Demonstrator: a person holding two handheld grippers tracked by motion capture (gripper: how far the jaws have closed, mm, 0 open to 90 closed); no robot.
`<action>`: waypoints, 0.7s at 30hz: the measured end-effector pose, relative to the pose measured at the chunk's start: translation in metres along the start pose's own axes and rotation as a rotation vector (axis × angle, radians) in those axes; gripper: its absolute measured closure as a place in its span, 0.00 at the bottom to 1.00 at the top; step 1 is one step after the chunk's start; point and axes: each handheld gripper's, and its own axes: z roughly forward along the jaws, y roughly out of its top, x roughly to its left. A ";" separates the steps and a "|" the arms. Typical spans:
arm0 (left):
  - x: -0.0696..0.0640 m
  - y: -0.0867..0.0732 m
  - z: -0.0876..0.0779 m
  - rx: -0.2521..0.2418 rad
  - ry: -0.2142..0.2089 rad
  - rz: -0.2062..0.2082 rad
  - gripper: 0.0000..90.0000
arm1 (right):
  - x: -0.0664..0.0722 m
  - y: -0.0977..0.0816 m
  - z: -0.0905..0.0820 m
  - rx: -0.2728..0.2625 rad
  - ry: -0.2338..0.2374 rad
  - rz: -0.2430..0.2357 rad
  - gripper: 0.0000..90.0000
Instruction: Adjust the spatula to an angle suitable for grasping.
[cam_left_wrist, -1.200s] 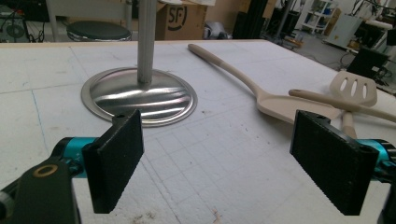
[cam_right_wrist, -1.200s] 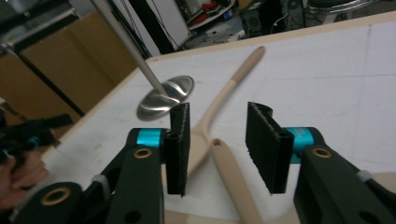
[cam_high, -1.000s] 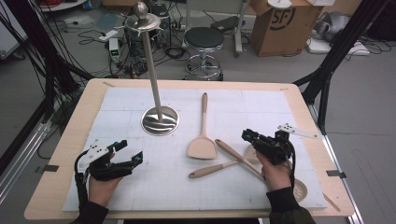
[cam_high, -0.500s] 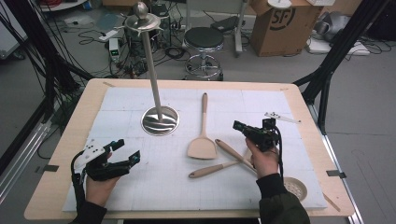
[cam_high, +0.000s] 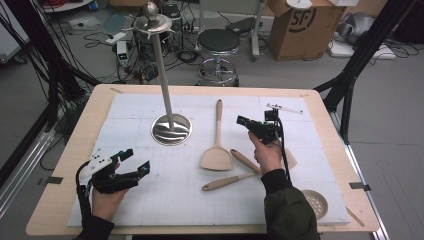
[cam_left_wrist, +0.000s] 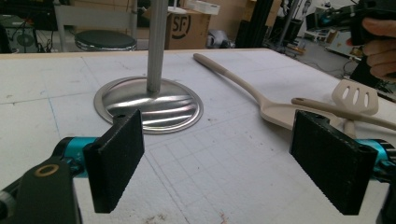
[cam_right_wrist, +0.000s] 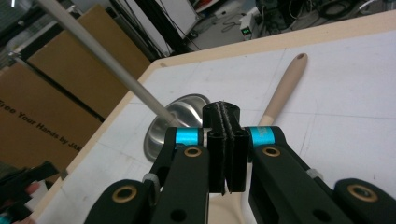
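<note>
Black claws (cam_right_wrist: 226, 140), teal bars, brass pivot screws; dark green sleeve (cam_high: 290, 207); black cable.

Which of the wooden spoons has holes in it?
The slotted spatula, the one lying farthest right under the right hand. Its flat head has three slots. The big spatula by the metal stand has a solid head with no holes.

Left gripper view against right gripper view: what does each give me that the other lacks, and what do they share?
Left gripper view: the left gripper with jaws wide open and empty, a slotted spatula off to the right, and a stool beyond the table.
Right gripper view: the right gripper with jaws shut on nothing, and a printed cardboard panel beside the table.
Both: the stand's round base, its pole and the solid spatula.
</note>
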 end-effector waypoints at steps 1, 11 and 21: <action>0.000 0.000 0.000 -0.001 -0.001 -0.002 0.20 | -0.001 0.001 0.003 0.005 -0.002 0.002 0.99; 0.004 0.000 0.000 -0.003 0.003 -0.010 0.20 | -0.006 0.007 0.052 0.071 -0.059 0.019 0.99; 0.004 -0.001 0.003 0.006 0.001 0.002 0.20 | -0.023 0.012 0.089 0.120 -0.128 0.051 0.99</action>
